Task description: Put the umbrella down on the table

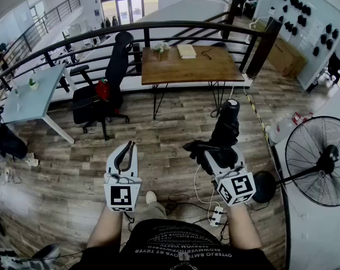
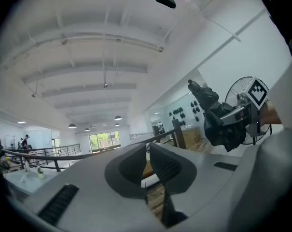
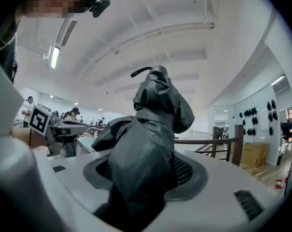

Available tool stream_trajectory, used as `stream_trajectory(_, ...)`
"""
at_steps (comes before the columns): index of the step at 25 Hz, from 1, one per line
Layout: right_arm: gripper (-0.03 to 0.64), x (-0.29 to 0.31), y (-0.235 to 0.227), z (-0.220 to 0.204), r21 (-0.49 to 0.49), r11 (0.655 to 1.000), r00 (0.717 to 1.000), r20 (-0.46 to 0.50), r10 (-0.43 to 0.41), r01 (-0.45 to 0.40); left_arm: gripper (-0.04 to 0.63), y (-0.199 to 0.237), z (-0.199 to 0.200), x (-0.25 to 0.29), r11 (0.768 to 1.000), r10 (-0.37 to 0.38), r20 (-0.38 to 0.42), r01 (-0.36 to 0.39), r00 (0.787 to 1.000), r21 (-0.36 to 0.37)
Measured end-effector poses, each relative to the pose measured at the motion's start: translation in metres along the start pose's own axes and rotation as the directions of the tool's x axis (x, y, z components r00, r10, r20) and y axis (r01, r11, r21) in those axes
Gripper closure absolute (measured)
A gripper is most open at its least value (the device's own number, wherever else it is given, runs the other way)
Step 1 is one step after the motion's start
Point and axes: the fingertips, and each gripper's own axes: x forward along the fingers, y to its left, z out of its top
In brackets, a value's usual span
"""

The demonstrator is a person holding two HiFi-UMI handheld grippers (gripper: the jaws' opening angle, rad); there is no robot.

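A folded black umbrella (image 1: pixel 226 129) stands between the jaws of my right gripper (image 1: pixel 212 151), which is shut on its lower part; its tip points away toward the wooden table (image 1: pixel 214 66). In the right gripper view the umbrella's dark fabric (image 3: pixel 150 144) fills the gap of the right gripper (image 3: pixel 146 167). My left gripper (image 1: pixel 128 146) is held level to the left of it, shut with nothing in it. The left gripper view shows the left gripper (image 2: pixel 148 151) with its pads nearly touching, and the umbrella (image 2: pixel 215 115) off to the right.
The wooden table stands ahead by a black railing (image 1: pixel 158 26), with a notebook (image 1: pixel 186 51) and a small flower pot (image 1: pixel 160 48) on it. A black office chair (image 1: pixel 102 94) is to its left, a standing fan (image 1: pixel 321 159) on the right, a power strip (image 1: pixel 216 215) on the floor.
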Motion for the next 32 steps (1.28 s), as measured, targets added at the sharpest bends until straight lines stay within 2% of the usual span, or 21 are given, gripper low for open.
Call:
stream_trajectory(5, 0.348, -0.019, 0.011, 0.004, -0.051, 0.999, 1.0, 0.018, 0.006, -0.005, 0.551, -0.02, 0.001, -0.018, 1.0, -0.012, -0.017, 0.012, 1.0, 0.004)
stream_trajectory(9, 0.348, -0.022, 0.011, 0.005, -0.014, 1.0, 0.999, 0.043, 0.015, -0.014, 0.551, -0.014, 0.006, -0.02, 1.0, -0.011, -0.016, 0.012, 1.0, 0.027)
stream_trajectory(15, 0.347, 0.007, 0.009, -0.001, -0.002, 1.0, 0.998, 0.052, -0.02, 0.02, 0.551, 0.019, -0.006, 0.009, 0.999, -0.016, -0.011, 0.016, 1.0, 0.04)
stream_trajectory(18, 0.347, 0.033, 0.008, -0.005, -0.007, 0.999, 0.997, 0.057, -0.051, 0.052, 0.551, 0.04, -0.017, 0.031, 1.0, -0.015, -0.013, 0.015, 1.0, 0.016)
stream_trajectory(22, 0.347, 0.084, 0.01, 0.001, -0.043, 0.996, 0.996, 0.053, -0.078, 0.08, 0.551, 0.074, -0.032, 0.066, 0.999, -0.034, -0.015, 0.034, 0.999, -0.001)
stream_trajectory(26, 0.347, 0.125, 0.012, 0.007, -0.05, 0.994, 0.994, 0.041, -0.099, 0.101, 0.551, 0.105, -0.047, 0.097, 0.998, -0.06, -0.019, 0.06, 0.998, 0.01)
stream_trajectory(32, 0.347, 0.165, 0.02, 0.006, -0.033, 0.991, 0.992, 0.022, -0.127, 0.128, 0.551, 0.142, -0.061, 0.134, 0.995, -0.101, -0.001, 0.101, 0.995, -0.011)
